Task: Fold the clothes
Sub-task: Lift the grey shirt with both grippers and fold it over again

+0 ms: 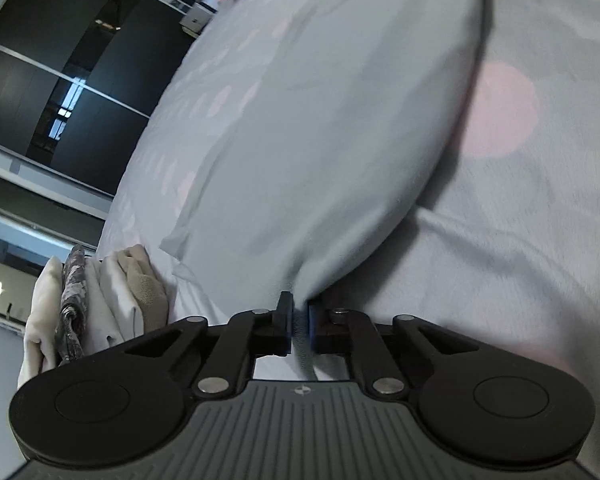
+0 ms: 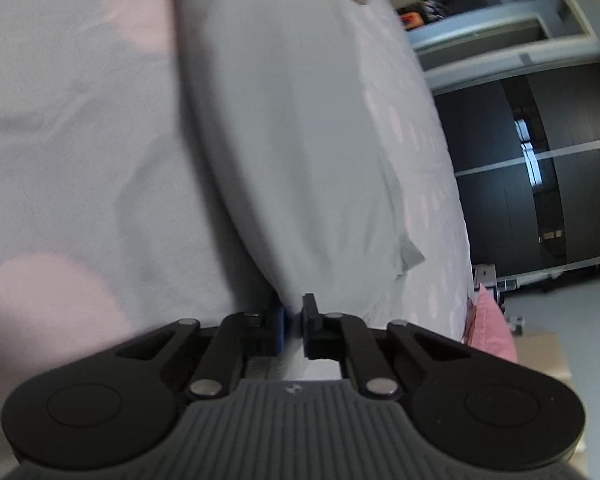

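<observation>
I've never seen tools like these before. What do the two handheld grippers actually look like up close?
The left gripper and right gripper look alike: a grey ribbed body with a small star-like mark, two round black discs at the sides, and black linkage arms joined by silver rivets. Each ends in two short black jaws with blue pads on the inner faces. No cables, hands or sleeves show in either view.

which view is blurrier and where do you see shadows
Right wrist view: blurrier, the pale blue garment and bedspread smeared. Left wrist view: sharper, with a dark shadow under the garment's edge near the left gripper; fisheye bends the wardrobe.
</observation>
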The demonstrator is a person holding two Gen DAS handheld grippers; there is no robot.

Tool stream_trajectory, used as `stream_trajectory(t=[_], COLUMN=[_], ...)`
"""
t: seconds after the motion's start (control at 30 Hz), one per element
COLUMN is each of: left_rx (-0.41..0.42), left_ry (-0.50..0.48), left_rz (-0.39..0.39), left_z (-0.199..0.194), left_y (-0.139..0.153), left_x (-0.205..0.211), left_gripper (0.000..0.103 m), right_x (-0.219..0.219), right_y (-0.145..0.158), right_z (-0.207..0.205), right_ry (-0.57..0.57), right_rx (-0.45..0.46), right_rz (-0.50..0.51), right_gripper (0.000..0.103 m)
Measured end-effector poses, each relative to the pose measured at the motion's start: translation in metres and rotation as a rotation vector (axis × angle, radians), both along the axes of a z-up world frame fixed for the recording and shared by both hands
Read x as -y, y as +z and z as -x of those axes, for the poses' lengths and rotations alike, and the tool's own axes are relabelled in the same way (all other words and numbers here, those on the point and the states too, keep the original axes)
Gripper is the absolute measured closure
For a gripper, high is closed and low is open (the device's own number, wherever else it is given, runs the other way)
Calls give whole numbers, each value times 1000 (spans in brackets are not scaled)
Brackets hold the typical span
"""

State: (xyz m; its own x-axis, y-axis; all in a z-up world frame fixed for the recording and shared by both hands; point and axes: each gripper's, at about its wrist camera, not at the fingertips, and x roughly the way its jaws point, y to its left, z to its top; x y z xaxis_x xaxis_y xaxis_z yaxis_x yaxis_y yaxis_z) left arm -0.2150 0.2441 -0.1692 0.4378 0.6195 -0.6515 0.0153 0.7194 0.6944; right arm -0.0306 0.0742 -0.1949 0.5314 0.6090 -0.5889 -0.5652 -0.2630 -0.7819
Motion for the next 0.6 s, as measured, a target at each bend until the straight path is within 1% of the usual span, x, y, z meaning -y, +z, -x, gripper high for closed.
stream_trajectory(t=[0.13, 0.23, 0.33, 0.43, 0.53, 0.6], left_rx=[29, 46, 41, 25, -19, -56], left_ry=[-3, -21, -53, -87, -134, -165], left_rz=[13, 18, 29, 64, 122, 167], left_z=[1, 3, 10, 19, 35, 48], left_y=[21, 40, 61, 82, 94, 99], left_x=[-3, -5, -4, 4, 17, 25], left_gripper=[100, 100, 100, 100, 100, 100], right_x=[-4, -2, 6, 15, 32, 44], right_y=[26, 45, 66, 90, 107, 114], right_z=[-8, -10, -10, -7, 4, 12], right_ry=[-31, -35, -26, -23, 10, 42], right_rx=[-28, -52, -82, -149, -188, -234], right_rz=[-55, -66, -44, -13, 59, 126], right_gripper=[96, 97, 97, 97, 97, 97])
